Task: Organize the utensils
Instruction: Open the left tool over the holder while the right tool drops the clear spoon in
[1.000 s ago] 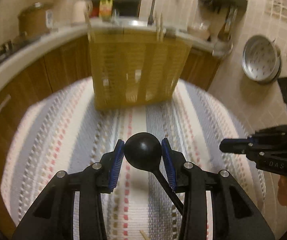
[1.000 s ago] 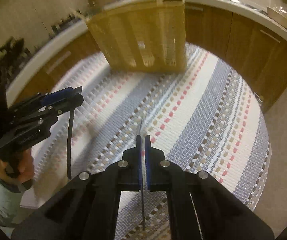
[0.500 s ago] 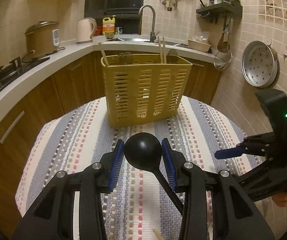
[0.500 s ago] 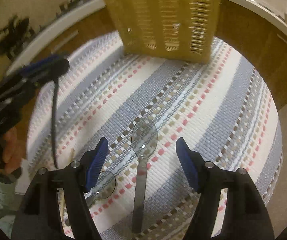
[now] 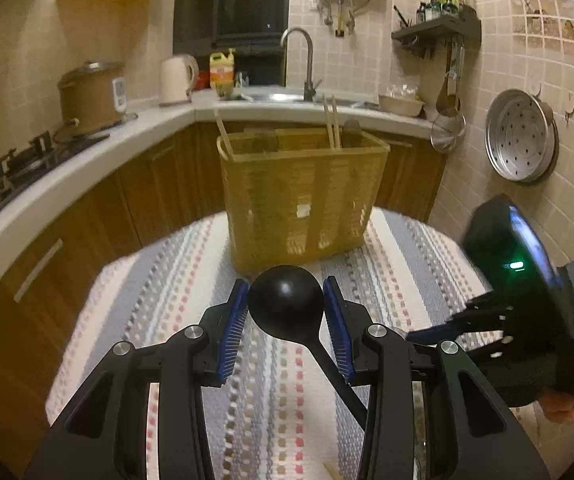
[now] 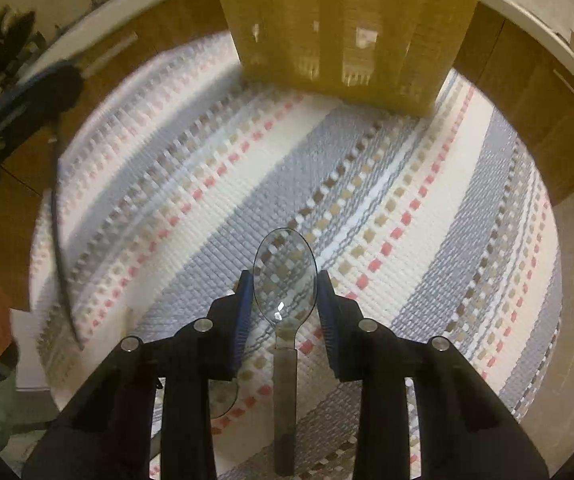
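My left gripper (image 5: 285,312) is shut on the round bowl of a black spoon (image 5: 285,298), held above the striped cloth; its handle slants down to the right. A yellow slotted basket (image 5: 303,196) stands at the cloth's far side with chopsticks (image 5: 331,120) in it. A clear plastic spoon (image 6: 285,268) lies on the cloth. My right gripper (image 6: 285,304) points down over it, its jaws closing, with the blue pads touching both edges of the bowl. In the left wrist view the right gripper (image 5: 431,334) shows at the right.
A second clear spoon (image 6: 223,396) lies half hidden under the right gripper's left finger, and a chopstick (image 5: 333,470) lies at the cloth's near edge. The round table's striped cloth (image 6: 427,208) is ringed by wooden cabinets (image 5: 155,184) and a countertop with a sink.
The right gripper went from shut to wide open, came down over the clear spoon and closed around its bowl. The left gripper lifted and tilted up a little, still holding the black spoon.
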Demonstrator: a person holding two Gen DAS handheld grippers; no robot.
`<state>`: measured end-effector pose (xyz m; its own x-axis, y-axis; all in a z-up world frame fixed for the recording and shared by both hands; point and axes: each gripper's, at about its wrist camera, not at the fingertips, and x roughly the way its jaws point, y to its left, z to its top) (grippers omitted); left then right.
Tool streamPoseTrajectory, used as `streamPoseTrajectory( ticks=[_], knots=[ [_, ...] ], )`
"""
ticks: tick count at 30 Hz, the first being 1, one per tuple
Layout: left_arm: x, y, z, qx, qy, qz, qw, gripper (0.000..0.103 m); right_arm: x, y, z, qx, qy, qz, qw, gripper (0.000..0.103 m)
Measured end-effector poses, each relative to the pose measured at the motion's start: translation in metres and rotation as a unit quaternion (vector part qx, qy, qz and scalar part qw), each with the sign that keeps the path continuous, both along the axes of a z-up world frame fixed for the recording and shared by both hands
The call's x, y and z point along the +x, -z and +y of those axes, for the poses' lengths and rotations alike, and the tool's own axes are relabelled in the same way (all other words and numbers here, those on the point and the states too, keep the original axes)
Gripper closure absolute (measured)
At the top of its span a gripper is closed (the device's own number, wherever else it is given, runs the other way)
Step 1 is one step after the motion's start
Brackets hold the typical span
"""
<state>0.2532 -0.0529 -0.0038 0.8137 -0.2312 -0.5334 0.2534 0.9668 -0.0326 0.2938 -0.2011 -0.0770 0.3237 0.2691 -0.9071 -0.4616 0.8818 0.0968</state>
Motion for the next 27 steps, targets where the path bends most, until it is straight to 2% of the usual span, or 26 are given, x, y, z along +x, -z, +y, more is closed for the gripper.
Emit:
streamPoseTrajectory(
  ticks=[6, 11, 13, 16, 22, 24, 27],
  knots=[
    [-0.003, -0.044, 0.003, 0.0, -0.017, -0.075, 0.997, 0.066, -0.014, -0.065, -0.027, 0.09, 0.006, -0.087, 0.992, 0.074],
    [0.0, -0.087, 0.001, 0.006, -0.045, -0.156, 0.9867, 0.066, -0.008, -0.116, -0.046, 0.167, 0.033, -0.17, 0.971, 0.074],
    [0.008, -0.104, 0.001, 0.011, -0.062, -0.189, 0.98, 0.066, 0.001, -0.133, -0.048, 0.186, 0.045, -0.197, 0.961, 0.074],
    [0.022, -0.122, 0.0, 0.027, -0.089, -0.228, 0.9693, 0.066, 0.02, -0.157, -0.048, 0.199, 0.07, -0.251, 0.945, 0.074],
    [0.065, -0.148, 0.008, 0.026, -0.139, -0.279, 0.95, 0.066, 0.059, -0.19, -0.041, 0.21, 0.098, -0.321, 0.918, 0.074],
    [0.082, -0.149, 0.007, 0.034, -0.148, -0.287, 0.9458, 0.066, 0.069, -0.197, -0.039, 0.212, 0.1, -0.342, 0.91, 0.074],
    [0.101, -0.143, 0.001, 0.052, -0.149, -0.289, 0.9443, 0.066, 0.085, -0.202, -0.034, 0.201, 0.108, -0.373, 0.899, 0.074]
  ],
)
